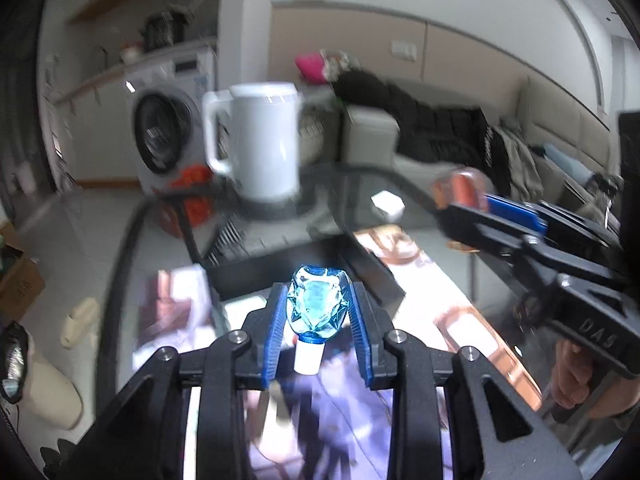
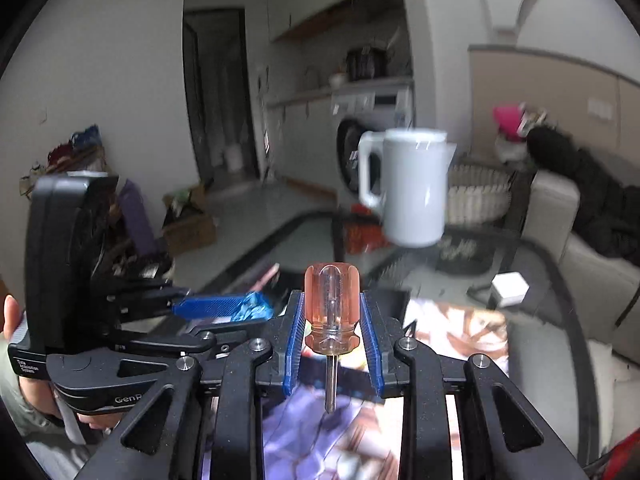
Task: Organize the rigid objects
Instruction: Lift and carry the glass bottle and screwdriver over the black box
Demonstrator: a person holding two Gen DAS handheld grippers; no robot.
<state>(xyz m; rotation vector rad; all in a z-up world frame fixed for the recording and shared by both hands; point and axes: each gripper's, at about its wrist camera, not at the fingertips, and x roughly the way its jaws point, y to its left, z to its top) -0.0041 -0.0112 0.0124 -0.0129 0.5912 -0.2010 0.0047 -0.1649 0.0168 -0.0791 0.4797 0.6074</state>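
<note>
My left gripper (image 1: 318, 308) is shut on a faceted blue glass bottle (image 1: 318, 306) with a white neck that points toward the camera, held above the glass table. It also shows at the left of the right wrist view (image 2: 256, 306). My right gripper (image 2: 332, 312) is shut on a stubby screwdriver (image 2: 331, 304) with a clear orange handle and a short metal shaft pointing toward the camera. In the left wrist view the right gripper (image 1: 460, 200) shows at the right with the orange handle (image 1: 460, 190). A black tray (image 1: 280, 248) lies ahead on the table.
A white jug (image 1: 264, 140) stands on a dark base at the table's far side. A small white box (image 1: 387, 204) lies to its right. A printed mat (image 2: 460, 328) lies under the glass top. A washing machine, a sofa with dark clothes and cardboard boxes are behind.
</note>
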